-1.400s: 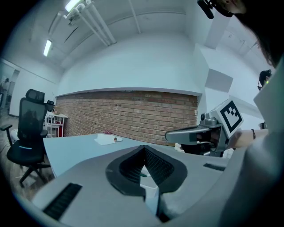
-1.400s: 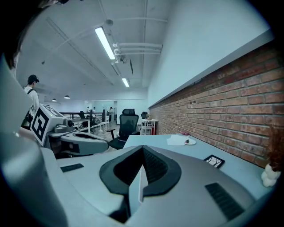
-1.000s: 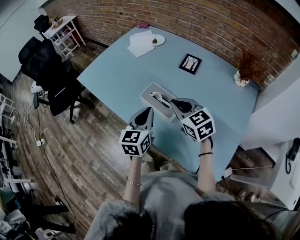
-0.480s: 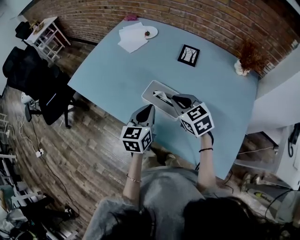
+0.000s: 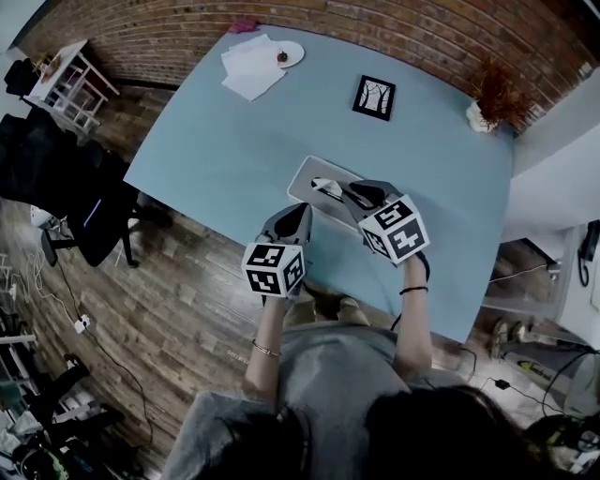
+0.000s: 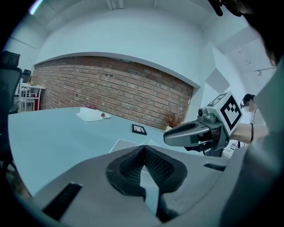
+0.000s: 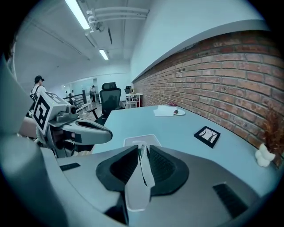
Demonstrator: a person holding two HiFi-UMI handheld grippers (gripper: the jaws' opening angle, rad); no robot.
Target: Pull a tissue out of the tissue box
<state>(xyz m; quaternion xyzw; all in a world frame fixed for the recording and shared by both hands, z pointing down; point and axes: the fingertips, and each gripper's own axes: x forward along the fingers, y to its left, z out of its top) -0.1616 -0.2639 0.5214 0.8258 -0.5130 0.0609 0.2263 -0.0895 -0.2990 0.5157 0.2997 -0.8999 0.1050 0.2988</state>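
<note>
Tissue box (image 5: pixel 307 176) lies flat on the light-blue table (image 5: pixel 216 150), close to the edge nearest you, with a white tissue (image 5: pixel 324 185) poking up from its slot. Your right hand-held gripper (image 5: pixel 349 191) hangs over the box's right end. Its jaws have just been opening and now stand slightly spread, with the tissue's tip in line with the gap and the pads not pressing on it. Your left hand-held gripper (image 5: pixel 301 209) sits just beside the box's near side, at the table edge, with its pads pressed together at the tips and nothing between them.

Beyond the box and to its left the table is bare and wide. A framed picture (image 5: pixel 373 97) lies farther in, well apart from the box. Paper sheets (image 5: pixel 249 67) and a small plate (image 5: pixel 289 53) lie at the far left corner, and a dried plant (image 5: pixel 491 97) stands at the far right corner, against the brick wall (image 5: pixel 394 28). An office chair (image 5: pixel 70 192) stands on the wooden floor (image 5: pixel 187 300) off the table's left edge.
</note>
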